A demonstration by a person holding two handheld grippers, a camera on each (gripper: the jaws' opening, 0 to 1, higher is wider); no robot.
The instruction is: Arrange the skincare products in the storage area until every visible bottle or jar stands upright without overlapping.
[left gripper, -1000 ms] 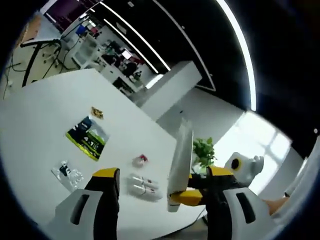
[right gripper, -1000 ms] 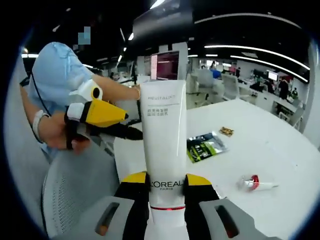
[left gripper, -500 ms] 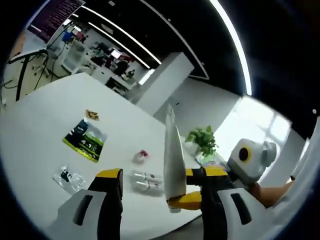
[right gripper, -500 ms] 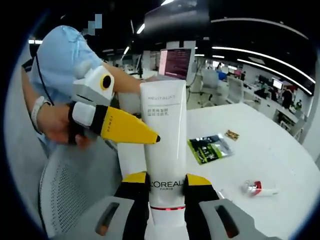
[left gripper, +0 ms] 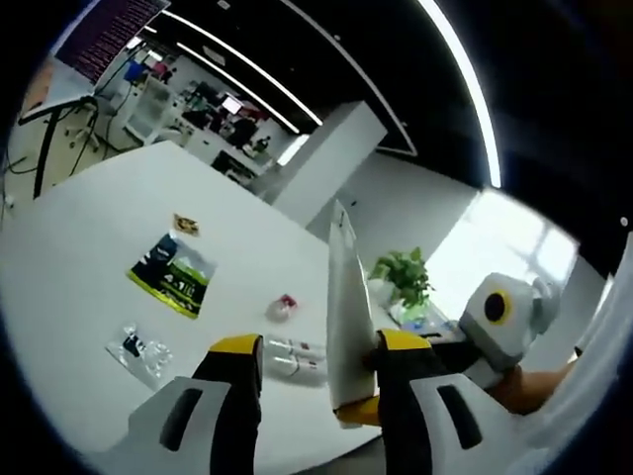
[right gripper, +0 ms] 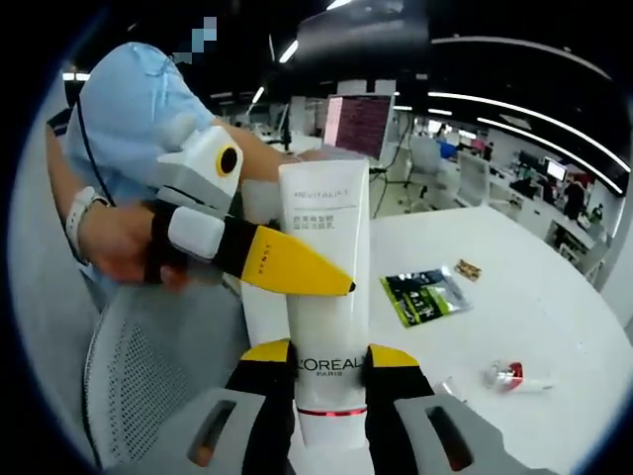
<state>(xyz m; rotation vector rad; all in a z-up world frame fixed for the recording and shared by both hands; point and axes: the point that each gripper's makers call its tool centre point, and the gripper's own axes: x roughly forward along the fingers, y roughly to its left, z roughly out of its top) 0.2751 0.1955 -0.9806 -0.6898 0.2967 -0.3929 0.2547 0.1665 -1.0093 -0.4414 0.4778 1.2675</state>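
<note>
The left hand-held gripper point(left gripper: 315, 371) had closed in around the white tube point(right gripper: 326, 297) – jaws spread, not yet pinching – while the right hand-held gripper point(right gripper: 329, 371) pinched its base, suggesting a handover.

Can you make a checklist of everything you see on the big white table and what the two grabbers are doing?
Surface: white table, mostly bare.
Job's things: white tube upright in the right gripper; small red-capped bottle lying down.
Clutter: green-black packet, small snack wrapper, clear plastic wrapper.
Grippers: right gripper shut on the tube; left gripper open, jaws either side of the tube.
Cables: on the floor by far desks.
Surroundings: office desks, monitor, potted plant, mesh chair.
</note>
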